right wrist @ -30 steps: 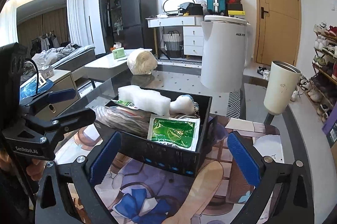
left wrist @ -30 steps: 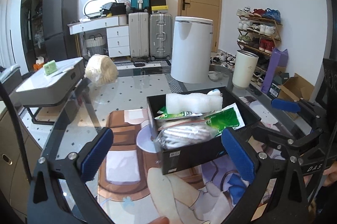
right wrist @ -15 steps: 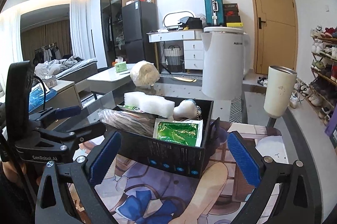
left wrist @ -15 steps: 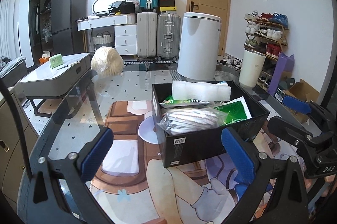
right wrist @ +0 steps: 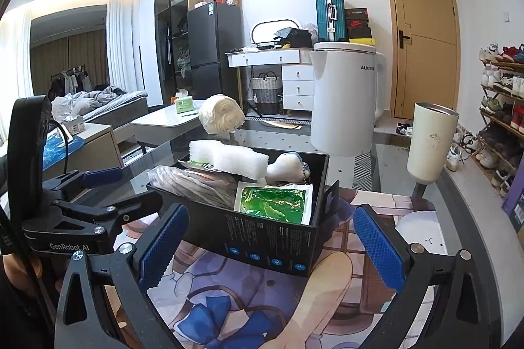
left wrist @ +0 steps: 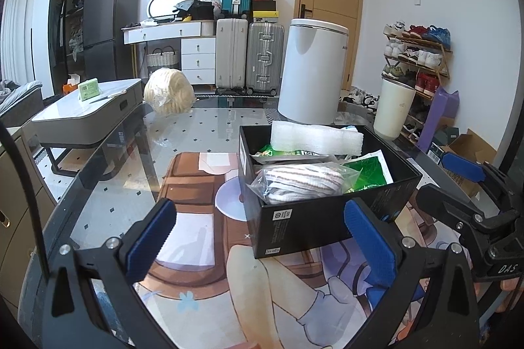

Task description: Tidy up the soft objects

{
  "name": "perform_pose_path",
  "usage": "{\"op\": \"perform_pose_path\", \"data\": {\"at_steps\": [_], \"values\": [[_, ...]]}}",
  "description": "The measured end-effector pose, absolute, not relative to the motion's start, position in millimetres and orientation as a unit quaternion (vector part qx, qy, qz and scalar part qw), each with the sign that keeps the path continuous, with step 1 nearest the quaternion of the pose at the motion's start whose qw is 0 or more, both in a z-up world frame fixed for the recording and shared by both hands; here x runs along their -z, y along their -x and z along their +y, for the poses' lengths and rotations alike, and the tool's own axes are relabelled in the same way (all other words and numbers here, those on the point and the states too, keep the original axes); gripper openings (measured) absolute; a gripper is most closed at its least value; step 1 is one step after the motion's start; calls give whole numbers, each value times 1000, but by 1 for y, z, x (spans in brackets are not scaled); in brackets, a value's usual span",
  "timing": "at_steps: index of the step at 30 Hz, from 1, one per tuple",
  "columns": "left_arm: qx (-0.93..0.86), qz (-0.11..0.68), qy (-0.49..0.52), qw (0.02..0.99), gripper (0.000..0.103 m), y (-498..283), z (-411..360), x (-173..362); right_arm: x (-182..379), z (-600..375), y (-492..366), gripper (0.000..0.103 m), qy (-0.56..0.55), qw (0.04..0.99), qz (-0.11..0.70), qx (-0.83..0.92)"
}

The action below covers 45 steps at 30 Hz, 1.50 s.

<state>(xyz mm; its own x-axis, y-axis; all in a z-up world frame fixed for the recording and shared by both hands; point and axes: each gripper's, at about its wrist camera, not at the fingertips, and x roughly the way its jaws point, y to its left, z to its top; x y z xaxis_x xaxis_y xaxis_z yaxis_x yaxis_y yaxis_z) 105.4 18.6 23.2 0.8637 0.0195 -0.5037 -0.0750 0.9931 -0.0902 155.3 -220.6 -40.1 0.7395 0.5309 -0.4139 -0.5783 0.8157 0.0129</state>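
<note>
A black box (left wrist: 314, 218) stands on the glass table and holds a white foam block (left wrist: 316, 137), a bagged striped cloth (left wrist: 301, 182), a green packet (left wrist: 370, 172) and a small white plush (right wrist: 286, 167). The box also shows in the right wrist view (right wrist: 268, 247). A cream bundle in plastic (left wrist: 168, 95) lies at the table's far side, apart from the box; the right wrist view shows it too (right wrist: 221, 114). My left gripper (left wrist: 258, 237) is open and empty, near the box's front. My right gripper (right wrist: 271, 247) is open and empty, before the box's other side.
A white bin (left wrist: 311, 70) and a cream tumbler (left wrist: 393, 108) stand beyond the box. A printed mat (left wrist: 196, 234) covers the near table. A low white table (left wrist: 85, 113) is off to the left. Suitcases and a shoe rack line the walls.
Both grippers have tilted up and drawn back a little from the box, so it sits lower in each view. Both stay open and empty. The box's contents have not moved.
</note>
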Motion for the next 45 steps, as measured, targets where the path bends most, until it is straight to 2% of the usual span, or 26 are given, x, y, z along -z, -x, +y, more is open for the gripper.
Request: {"op": "perform_pose_path", "data": {"at_steps": [45], "values": [[-35, 239, 48, 969, 103, -98, 18, -25, 38, -222, -150, 102, 56, 935, 193, -293]]}}
